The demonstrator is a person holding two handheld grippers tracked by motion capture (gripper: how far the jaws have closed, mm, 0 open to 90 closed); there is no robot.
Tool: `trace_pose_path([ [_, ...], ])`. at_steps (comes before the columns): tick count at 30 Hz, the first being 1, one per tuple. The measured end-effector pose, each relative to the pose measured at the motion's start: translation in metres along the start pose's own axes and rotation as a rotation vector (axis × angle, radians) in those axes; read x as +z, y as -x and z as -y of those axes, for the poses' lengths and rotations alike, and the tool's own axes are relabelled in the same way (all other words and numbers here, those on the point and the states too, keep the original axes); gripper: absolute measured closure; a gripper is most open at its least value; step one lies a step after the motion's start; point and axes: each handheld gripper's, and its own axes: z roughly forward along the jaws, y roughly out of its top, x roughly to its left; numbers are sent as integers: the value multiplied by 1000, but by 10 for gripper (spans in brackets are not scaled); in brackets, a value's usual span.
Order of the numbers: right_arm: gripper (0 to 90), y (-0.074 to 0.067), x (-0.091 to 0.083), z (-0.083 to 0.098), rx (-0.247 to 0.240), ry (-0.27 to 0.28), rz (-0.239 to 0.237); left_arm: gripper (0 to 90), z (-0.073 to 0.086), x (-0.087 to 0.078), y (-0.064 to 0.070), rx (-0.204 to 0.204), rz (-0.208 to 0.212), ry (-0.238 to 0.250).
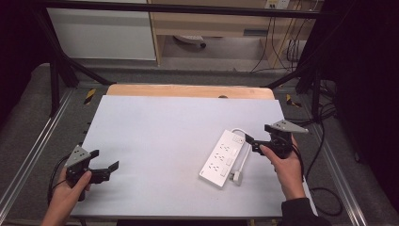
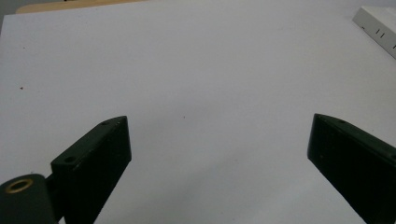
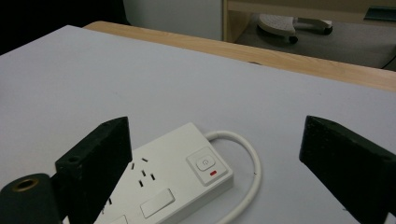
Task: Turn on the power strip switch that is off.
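The white power strip (image 1: 222, 158) lies right of centre on the table (image 1: 155, 141), cord (image 3: 250, 175) looped at its far end; it looks rigid, light and smooth, so grip across its narrow sides; your right gripper (image 1: 251, 143) hovers just beside it, jaws apart; your left gripper (image 1: 104, 170) waits well apart, jaws wide.

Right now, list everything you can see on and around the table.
power strip: one, white, right half of the table
cord: one, white, loops from the strip's far end along its right side
plug: one, white, beside the strip's near end
table: one, pale grey top, wooden far edge
left tool: one, black, open, near-left corner, above bare table
right tool: one, black, open, at the strip's far end
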Motion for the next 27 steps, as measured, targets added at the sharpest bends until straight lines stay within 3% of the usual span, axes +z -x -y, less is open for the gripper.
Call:
trace_pose_path([
  [15, 410, -6, 17, 0, -25, -9, -18, 64, 0, 0, 0, 6, 1, -5],
  [27, 652, -8, 29, 10, -38, -10, -21, 64, 0, 1, 0, 8, 3, -11],
])
